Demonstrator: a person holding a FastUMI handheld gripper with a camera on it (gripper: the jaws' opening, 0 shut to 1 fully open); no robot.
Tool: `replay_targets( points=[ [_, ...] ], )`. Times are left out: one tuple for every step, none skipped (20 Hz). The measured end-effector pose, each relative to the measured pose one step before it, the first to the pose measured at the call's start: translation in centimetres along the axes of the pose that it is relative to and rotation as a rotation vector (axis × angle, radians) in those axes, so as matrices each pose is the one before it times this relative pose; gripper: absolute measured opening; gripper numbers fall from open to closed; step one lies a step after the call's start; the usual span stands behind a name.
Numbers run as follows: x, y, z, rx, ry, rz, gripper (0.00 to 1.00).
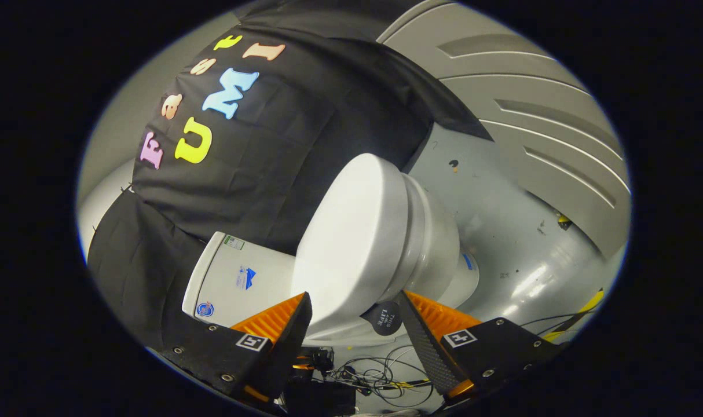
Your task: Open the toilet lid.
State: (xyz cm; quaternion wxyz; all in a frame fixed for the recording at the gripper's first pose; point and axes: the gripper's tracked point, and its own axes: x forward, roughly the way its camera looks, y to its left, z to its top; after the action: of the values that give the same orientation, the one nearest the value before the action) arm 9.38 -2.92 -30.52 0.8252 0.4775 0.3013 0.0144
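At the left, behind the left finger, stands the white toilet tank, smooth glazed ceramic with a few small stickers on its face, set against the black cloth wall. The camera is rolled, so the whole fixture shows tilted.

Next comes the toilet lid, a broad, glossy white oval. It lies closed on the seat, its nearest rim reaching down between the two fingers. By its look it is stiff moulded plastic, fairly light, turning on hinges by the tank. Its surface seems slick, so a pinch on the flat face would probably slide off. The best hold appears to be the front rim, away from the hinges, where one finger can hook under the overhanging lip and lift with good leverage. It should swing freely, though it could drop back hard if let go before it rests against the tank.

The gripper has its jaws wide apart and holds nothing; the lid's edge sits in the gap, with no clear contact on either finger.

Further right, the bowl bulges out beneath the seat, heavy fixed ceramic that will not shift. A small dark round tag sits just beside the right finger. Beyond lies the grey floor, with loose cables below the fingers.
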Motion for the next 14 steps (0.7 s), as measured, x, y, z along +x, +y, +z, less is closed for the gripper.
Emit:
replay_targets(
  points=[
    [0.352, -0.188, -0.227, 0.01751, 0.00903, -0.00376, 0.94],
    [0.317, -0.191, -0.056, 0.01883, 0.00827, 0.0021, 0.94],
    [0.228, -0.193, -0.275, 0.02148, 0.009, -0.00364, 0.94],
    [0.359, -0.266, -0.071, 0.02329, -0.00011, -0.00748, 0.93],
    [0.355, -0.284, 0.109, 0.02498, -0.00235, -0.00658, 0.91],
    [0.261, -0.254, -0.247, 0.02647, 0.00365, -0.00134, 0.87],
    [0.243, -0.211, -0.36, 0.02798, 0.0127, 0.00186, 0.8],
    [0.262, -0.196, -0.695, 0.02639, 0.01907, 0.00338, 0.79],
    [0.191, -0.063, -0.701, 0.02298, 0.02358, 0.01125, 0.75],
    [0.146, -0.087, -0.78, 0.01672, 0.01986, 0.00791, 0.71],
    [0.237, -0.345, -0.566, 0.01348, 0.01174, 0.00193, 0.65],
    [0.057, -0.075, -0.113, 0.01299, -0.0019, 0.00848, 0.6],
    [0.179, -0.3, 0.015, 0.00943, -0.00492, -0.00643, 0.53],
    [0.133, -0.092, -0.152, 0.00947, -0.00217, -0.00122, 0.47]
  ],
)
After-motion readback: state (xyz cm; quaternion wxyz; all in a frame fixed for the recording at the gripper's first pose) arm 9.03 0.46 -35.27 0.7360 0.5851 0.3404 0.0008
